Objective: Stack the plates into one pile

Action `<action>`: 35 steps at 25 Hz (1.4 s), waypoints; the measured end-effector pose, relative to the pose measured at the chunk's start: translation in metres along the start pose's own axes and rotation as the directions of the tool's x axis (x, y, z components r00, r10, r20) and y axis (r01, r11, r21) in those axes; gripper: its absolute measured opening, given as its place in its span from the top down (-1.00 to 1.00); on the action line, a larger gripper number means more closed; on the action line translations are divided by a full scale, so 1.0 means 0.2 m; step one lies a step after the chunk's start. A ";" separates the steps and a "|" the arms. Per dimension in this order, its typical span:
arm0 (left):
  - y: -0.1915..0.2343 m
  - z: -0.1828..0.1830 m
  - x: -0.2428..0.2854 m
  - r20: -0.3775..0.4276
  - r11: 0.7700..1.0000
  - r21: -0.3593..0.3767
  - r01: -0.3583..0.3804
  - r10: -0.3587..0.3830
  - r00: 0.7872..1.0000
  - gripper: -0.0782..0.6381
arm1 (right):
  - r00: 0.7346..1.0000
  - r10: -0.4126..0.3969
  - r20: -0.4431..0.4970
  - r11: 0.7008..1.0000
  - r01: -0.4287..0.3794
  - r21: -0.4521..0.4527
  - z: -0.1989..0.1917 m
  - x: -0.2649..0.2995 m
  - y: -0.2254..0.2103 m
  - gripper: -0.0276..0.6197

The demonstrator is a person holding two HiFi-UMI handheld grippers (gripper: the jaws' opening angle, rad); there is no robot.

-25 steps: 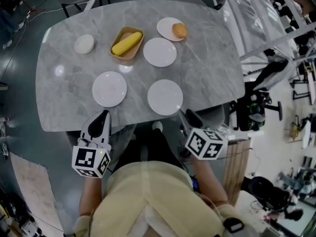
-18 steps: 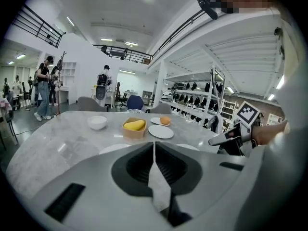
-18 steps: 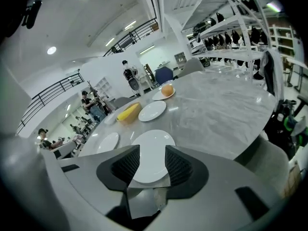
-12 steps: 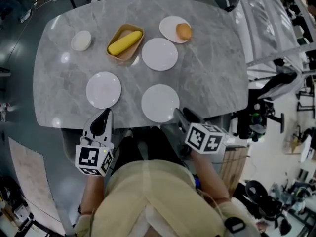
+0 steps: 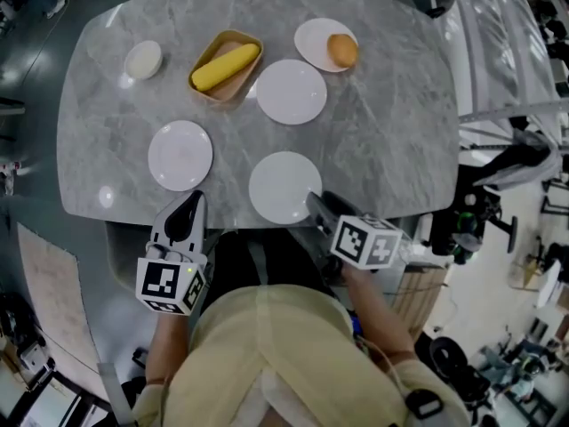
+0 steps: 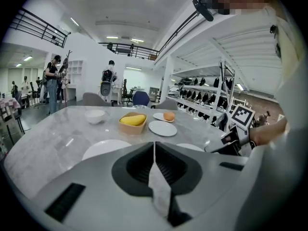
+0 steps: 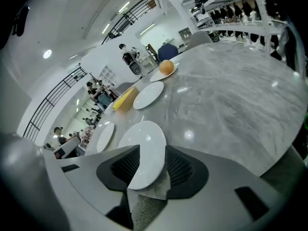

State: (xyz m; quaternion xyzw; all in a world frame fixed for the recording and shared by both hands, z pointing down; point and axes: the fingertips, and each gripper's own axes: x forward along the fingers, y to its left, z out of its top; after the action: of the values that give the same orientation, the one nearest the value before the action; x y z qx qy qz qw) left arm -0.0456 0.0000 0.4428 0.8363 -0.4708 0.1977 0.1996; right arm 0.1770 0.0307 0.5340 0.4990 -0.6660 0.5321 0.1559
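Three empty white plates lie apart on the grey marble table [image 5: 391, 132]: a near middle plate [image 5: 283, 186] [image 7: 143, 137], a near left plate [image 5: 180, 155] [image 6: 107, 148] and a far plate [image 5: 292, 92] [image 7: 148, 95]. A fourth plate [image 5: 313, 36] at the back carries an orange [image 5: 342, 51]. My right gripper [image 5: 315, 204] [image 7: 153, 149] is open at the table's front edge, and the near middle plate's rim shows in the gap between its jaws. My left gripper [image 5: 188, 208] [image 6: 154, 146] is shut and empty, just short of the front edge below the near left plate.
A tan tray [image 5: 206, 57] holding a yellow fruit [image 5: 224, 67] and a small white bowl [image 5: 142, 60] sit at the back left. Chairs stand beyond the table. Shelving and equipment stand on the right. My torso fills the lower head view.
Both grippers have moved forward toward the table. The right one has come down to the near middle plate's rim, and the left one now sits closer to the front edge.
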 end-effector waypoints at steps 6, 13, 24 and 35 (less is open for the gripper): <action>-0.02 0.00 0.03 -0.008 1.000 -0.004 -0.013 0.013 1.000 0.79 | 0.999 0.016 -0.032 1.000 -0.016 0.016 -0.01 0.03 -0.03 0.47; -0.02 0.00 0.05 -0.019 1.000 -0.005 -0.020 0.020 1.000 0.79 | 0.997 0.044 -0.067 0.998 -0.042 0.040 -0.03 0.08 -0.03 0.47; -0.06 0.02 0.06 -0.024 0.999 -0.004 -0.041 0.041 0.999 0.79 | 0.999 -0.025 -0.037 0.999 0.023 -0.030 -0.02 0.10 -0.07 0.73; -0.03 0.02 -0.03 -0.003 0.997 -0.024 -0.071 0.071 0.997 0.79 | 1.000 -0.019 -0.018 0.999 0.020 0.049 -0.02 0.09 -0.06 0.75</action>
State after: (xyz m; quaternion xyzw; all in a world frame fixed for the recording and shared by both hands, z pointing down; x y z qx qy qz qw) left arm -0.0431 0.0036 0.4356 0.8164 -0.5022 0.2001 0.2031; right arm 0.1775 0.0256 0.5560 0.5046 -0.6464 0.5510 0.1547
